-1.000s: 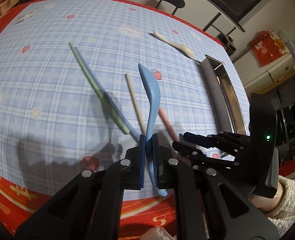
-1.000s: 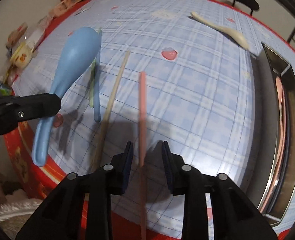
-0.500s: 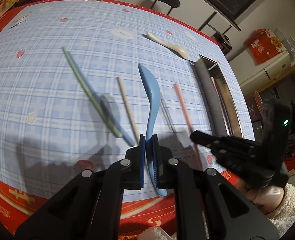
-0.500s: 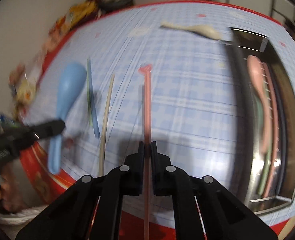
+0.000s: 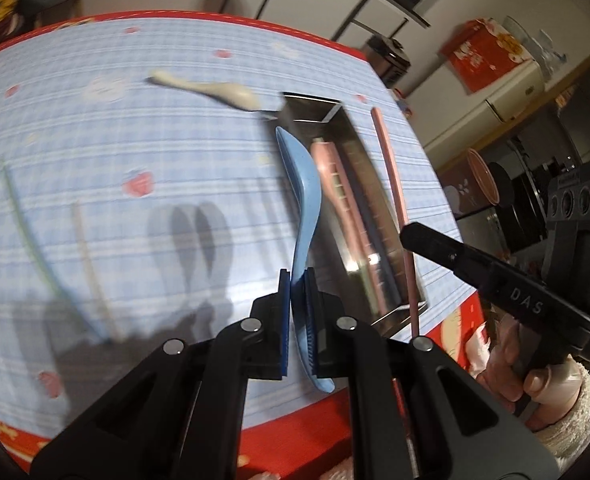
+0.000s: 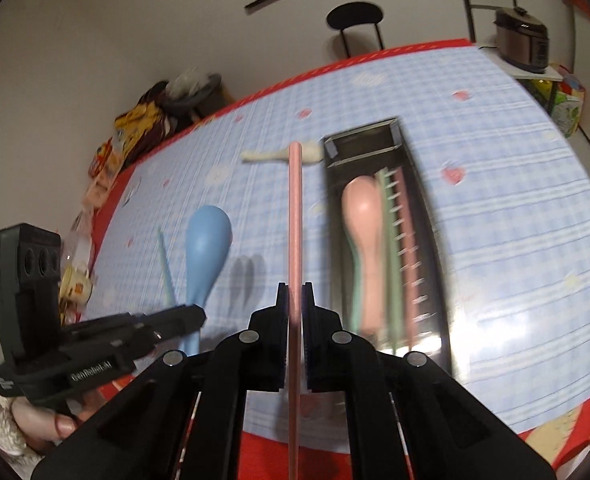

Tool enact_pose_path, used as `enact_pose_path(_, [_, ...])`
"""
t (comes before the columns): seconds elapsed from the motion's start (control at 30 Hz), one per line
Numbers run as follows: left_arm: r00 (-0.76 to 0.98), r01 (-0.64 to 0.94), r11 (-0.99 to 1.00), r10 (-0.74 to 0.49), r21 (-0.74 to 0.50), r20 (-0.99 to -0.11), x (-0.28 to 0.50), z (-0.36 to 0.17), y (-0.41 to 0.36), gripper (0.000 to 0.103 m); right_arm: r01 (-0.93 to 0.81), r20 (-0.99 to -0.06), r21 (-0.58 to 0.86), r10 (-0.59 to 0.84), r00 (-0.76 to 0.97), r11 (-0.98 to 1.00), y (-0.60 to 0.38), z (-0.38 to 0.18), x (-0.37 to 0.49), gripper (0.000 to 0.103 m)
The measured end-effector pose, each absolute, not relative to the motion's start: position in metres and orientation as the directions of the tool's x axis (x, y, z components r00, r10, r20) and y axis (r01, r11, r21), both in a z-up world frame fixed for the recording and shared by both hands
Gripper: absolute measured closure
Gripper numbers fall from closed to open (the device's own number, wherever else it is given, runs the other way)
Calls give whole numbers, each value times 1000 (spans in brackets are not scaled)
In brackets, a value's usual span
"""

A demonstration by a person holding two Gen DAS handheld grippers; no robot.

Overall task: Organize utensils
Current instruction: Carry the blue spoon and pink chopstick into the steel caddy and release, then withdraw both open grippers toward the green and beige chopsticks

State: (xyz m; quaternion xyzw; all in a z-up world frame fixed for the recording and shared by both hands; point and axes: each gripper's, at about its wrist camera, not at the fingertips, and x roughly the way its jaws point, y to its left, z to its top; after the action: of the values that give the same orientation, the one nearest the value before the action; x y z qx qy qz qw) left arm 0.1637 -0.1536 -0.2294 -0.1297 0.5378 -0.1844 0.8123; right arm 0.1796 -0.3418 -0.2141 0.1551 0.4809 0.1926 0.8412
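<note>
My left gripper [image 5: 297, 280] is shut on a blue spoon [image 5: 303, 192] and holds it in the air, its bowl beside the near-left side of the steel tray [image 5: 383, 248]. My right gripper [image 6: 295, 294] is shut on a pink chopstick [image 6: 296, 216], lifted just left of the tray [image 6: 435, 248]. The tray holds a pink spoon [image 6: 365, 224], a green chopstick and a pink chopstick. The blue spoon [image 6: 207, 248] and left gripper show at the left of the right wrist view. The pink chopstick [image 5: 391, 172] shows over the tray's right side in the left wrist view.
A cream spoon [image 5: 215, 90] lies on the blue checked tablecloth just beyond the tray's far end. A green chopstick [image 5: 27, 236] and a cream chopstick [image 5: 91, 272] lie on the cloth at the left. A black stool [image 6: 355, 20] stands behind the table.
My right gripper closed on the pink chopstick and lifted it off the cloth. Both grippers have moved right toward the steel tray with their utensils.
</note>
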Motion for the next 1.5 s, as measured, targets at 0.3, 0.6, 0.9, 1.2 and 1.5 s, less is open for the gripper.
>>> enact_pose_path(0.3, [349,134,903,-429,-408,-833,205,-247,-221,92,-170,-777,428,458,433,888,-384,-232,223,96])
enact_pose_path(0.6, [345,48,946,-318,-322,-883,232,-269,-242,92,-182,-803,419,457,382,889,-385,-255,241,96])
enact_pose_path(0.9, [350,29,965,-254,-261,-902,238,-268,-252,84,-171,-803,448,479,355,878,-392,-264,252,95])
enact_pose_path(1.2, [462,-9,965,-227,-260,-857,225,-225,-226,37,-195,-782,403,447,435,894,-413,-232,232,28])
enact_pose_path(1.5, [525,-98,967,-152,-237,-837,187,-202,-174,6,-215,-791,333,396,467,918,-407,-225,202,6])
